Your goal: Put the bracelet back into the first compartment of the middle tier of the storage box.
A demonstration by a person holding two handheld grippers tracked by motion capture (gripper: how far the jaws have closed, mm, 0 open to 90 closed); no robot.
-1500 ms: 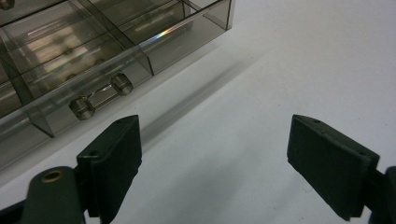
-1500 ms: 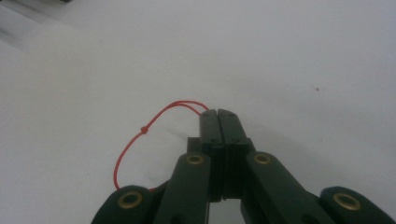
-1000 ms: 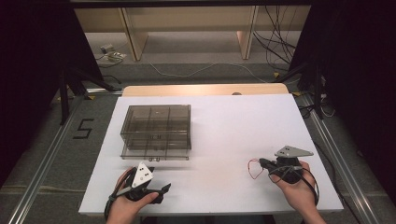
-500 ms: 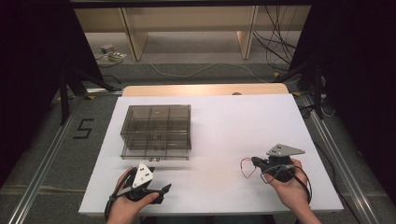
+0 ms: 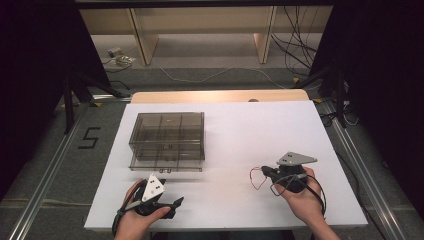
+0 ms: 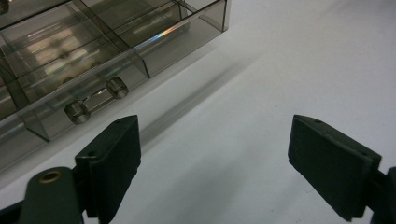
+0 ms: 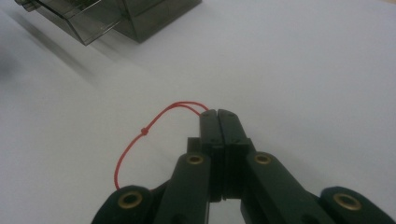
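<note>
Smoked-plastic compartment box (image 5: 168,140) with one drawer pulled partly out sits at 10 o'clock on the white table (image 5: 250,125), the left gripper (image 5: 167,204) at 7 o'clock resting spread wide and empty, while at 4 o'clock the right gripper (image 5: 265,171) pinches a red string loop (image 7: 149,128), presumably destined for that drawer.

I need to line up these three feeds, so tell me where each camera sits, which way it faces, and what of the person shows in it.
High view: fixed above the person's side, looking forward and down at the white table; both hands, left gripper and right gripper enter from the bottom.
Left gripper view: rides the left gripper, looking along its wide-apart jaws at the smoky clear box.
Right gripper view: rides the right gripper, looking along closed jaws pinching a red string.
Shared: the box appears in all three views.
</note>
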